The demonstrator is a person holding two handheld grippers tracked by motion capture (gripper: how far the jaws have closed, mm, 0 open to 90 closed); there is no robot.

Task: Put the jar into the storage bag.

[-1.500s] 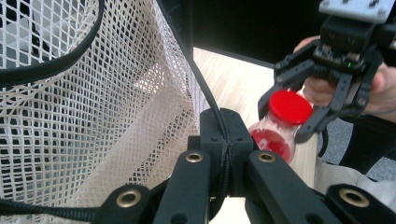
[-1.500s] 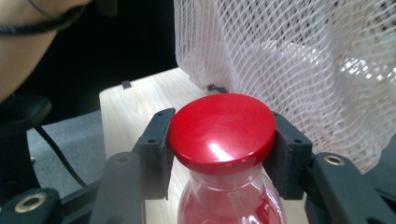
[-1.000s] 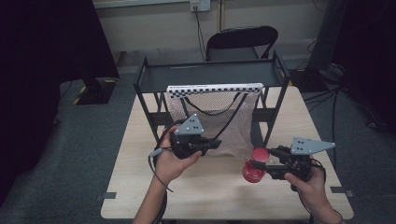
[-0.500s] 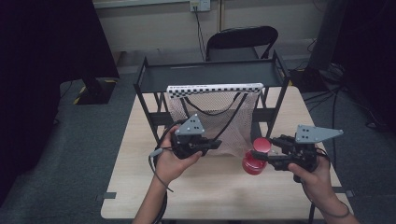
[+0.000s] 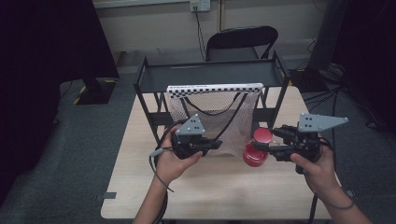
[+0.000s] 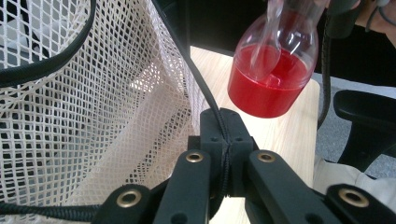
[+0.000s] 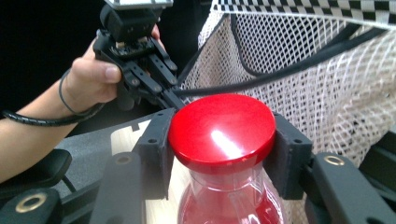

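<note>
Seemingly midway, the left gripper [image 5: 215, 145] pinches the black cord of the net bag [image 5: 219, 116] hanging from the rack [image 5: 210, 74], while the right gripper [image 5: 259, 146] clamps the red-capped bottle [image 5: 256, 148] just beside the bag, not yet inside.

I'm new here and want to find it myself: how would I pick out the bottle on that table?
Start at the black metal rack at the far side of the wooden table, where a white net bag hangs. Just right of the bag, the right gripper clamps a clear bottle by its neck. It is the only red thing there: round red cap, red liquid inside.
</note>
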